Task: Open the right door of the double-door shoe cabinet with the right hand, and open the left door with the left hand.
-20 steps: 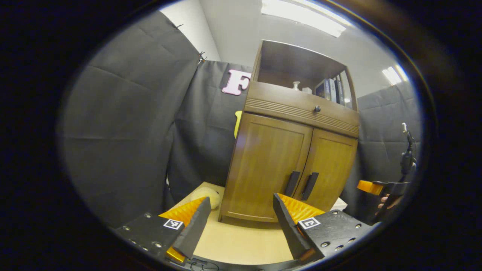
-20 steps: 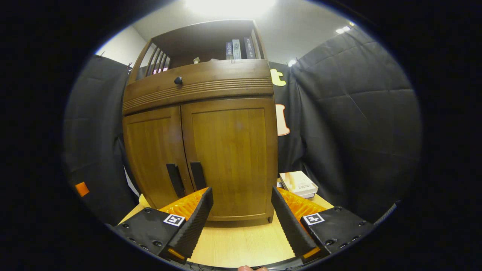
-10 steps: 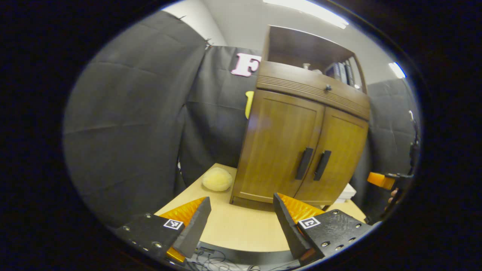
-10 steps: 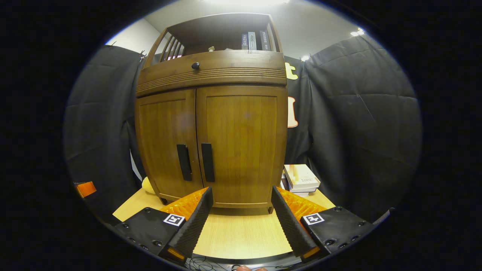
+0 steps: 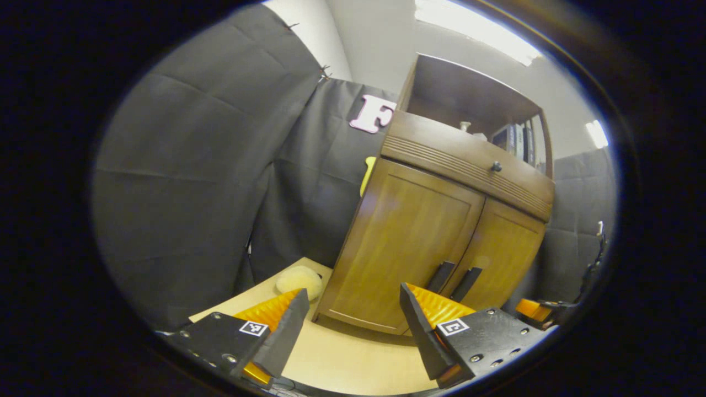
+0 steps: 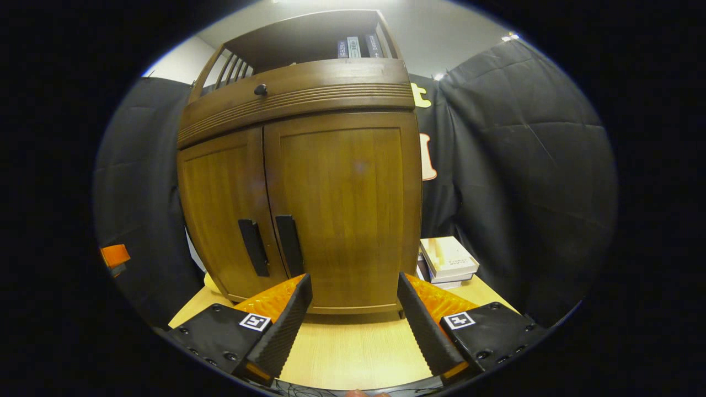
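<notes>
both grippers' jaws spread before the closed shoe cabinet (image 6: 298,182); left gripper view's lower left adds a yellow sponge (image 5: 298,279), right gripper view's lower right stacked books (image 6: 448,260).

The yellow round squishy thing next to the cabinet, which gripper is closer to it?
Left. The left gripper hovers open just short of the yellow cushion, which sits at the cabinet's left side. The right gripper faces the right door, on the far side from it.
</notes>
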Demonstrator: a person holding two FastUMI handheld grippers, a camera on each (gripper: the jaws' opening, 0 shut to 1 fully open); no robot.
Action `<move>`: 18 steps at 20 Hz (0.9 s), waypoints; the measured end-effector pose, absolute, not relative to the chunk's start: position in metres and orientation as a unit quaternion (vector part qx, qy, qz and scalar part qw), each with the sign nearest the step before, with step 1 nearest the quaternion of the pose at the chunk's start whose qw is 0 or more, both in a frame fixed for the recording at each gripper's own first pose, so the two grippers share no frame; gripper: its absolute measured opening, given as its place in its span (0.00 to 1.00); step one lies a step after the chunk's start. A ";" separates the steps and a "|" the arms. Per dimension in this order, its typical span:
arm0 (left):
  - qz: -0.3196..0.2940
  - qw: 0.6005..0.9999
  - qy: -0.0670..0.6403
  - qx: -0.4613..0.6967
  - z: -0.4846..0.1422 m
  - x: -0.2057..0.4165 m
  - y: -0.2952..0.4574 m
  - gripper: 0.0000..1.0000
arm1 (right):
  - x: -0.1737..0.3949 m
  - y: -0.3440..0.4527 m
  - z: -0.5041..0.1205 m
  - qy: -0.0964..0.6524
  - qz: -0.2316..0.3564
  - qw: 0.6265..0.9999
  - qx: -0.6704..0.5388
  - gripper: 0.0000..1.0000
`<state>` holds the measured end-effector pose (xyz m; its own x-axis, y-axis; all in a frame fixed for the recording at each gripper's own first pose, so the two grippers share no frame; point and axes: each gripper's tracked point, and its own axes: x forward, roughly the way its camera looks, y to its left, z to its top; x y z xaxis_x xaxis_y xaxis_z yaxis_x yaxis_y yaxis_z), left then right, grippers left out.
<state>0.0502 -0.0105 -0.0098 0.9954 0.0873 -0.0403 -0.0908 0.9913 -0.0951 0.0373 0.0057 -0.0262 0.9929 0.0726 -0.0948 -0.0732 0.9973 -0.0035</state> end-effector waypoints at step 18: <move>0.089 0.993 0.043 0.059 -0.026 0.074 -0.033 0.94 | 0.159 0.113 0.002 0.028 0.141 0.990 0.011 0.92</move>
<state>0.0741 -0.0335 -0.0257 0.9806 0.1812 -0.0751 -0.1710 0.9773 0.1253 0.1590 0.1125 0.0019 0.9588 0.2790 -0.0527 -0.2778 0.9602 0.0300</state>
